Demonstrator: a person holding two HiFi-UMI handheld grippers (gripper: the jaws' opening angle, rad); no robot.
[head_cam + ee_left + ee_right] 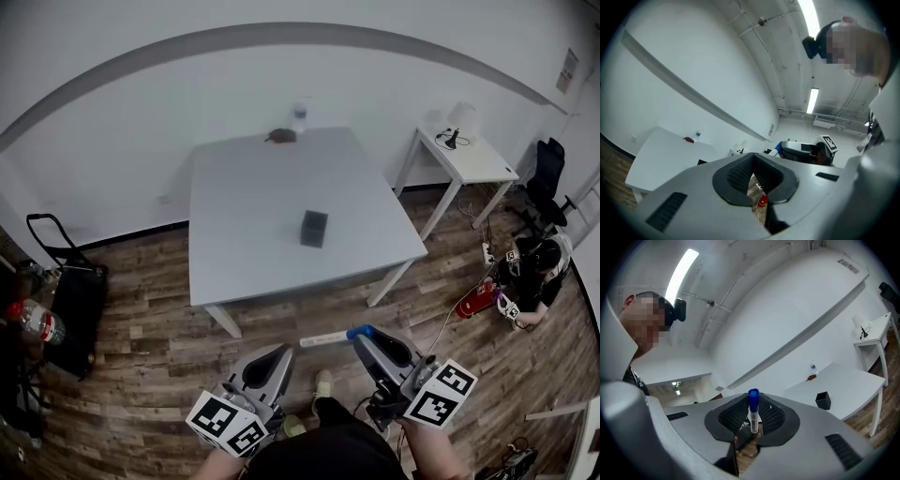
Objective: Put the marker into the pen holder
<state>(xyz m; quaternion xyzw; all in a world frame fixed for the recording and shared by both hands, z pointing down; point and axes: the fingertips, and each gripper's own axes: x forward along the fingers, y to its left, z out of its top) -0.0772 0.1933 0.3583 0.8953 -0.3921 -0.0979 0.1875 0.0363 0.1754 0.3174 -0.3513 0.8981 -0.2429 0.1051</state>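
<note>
A black square pen holder (313,228) stands near the middle of the pale grey table (253,187), far in front of both grippers. My right gripper (362,337) hovers over the wooden floor short of the table's front edge. It is shut on a white marker (325,339) with a blue cap, which sticks out to the left. In the right gripper view the marker (753,412) stands upright between the pads, with the pen holder (823,401) far off at the right. My left gripper (279,354) is beside the right one, shut with nothing in it (752,177).
A bottle (298,116) and a small dark object (279,137) sit at the table's far edge. A white side table (469,157) stands at the right, a black cart (67,281) at the left. A person (536,274) sits on the floor at the right near cables.
</note>
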